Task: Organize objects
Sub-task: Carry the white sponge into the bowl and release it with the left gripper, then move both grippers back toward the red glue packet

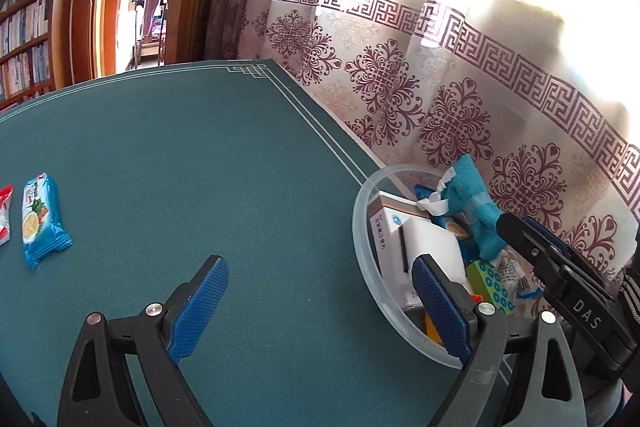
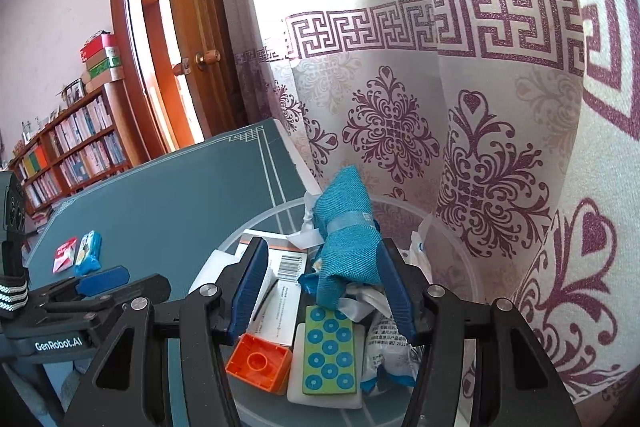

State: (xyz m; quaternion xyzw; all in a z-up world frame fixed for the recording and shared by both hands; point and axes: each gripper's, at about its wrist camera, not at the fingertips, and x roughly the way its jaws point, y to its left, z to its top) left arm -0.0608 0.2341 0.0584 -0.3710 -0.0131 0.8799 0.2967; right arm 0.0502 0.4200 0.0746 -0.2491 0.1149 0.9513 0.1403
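Observation:
A clear plastic bowl (image 1: 362, 239) sits at the table's right edge by the curtain, also in the right wrist view (image 2: 460, 239). It holds a rolled teal cloth (image 2: 346, 247), a white box (image 2: 282, 291), an orange block (image 2: 260, 359), a green dotted block (image 2: 330, 351) and packets. My right gripper (image 2: 322, 291) is open over the bowl, its fingers either side of the cloth roll; the cloth leans against the right pad. My left gripper (image 1: 320, 307) is open and empty above the mat beside the bowl. A blue snack packet (image 1: 40, 223) and a red packet (image 1: 5, 215) lie far left.
The teal table mat (image 1: 200, 167) has white border lines. A patterned curtain (image 1: 460, 99) hangs right behind the bowl. A wooden door (image 2: 196, 27) and a bookshelf (image 2: 72, 151) stand beyond the table's far edge.

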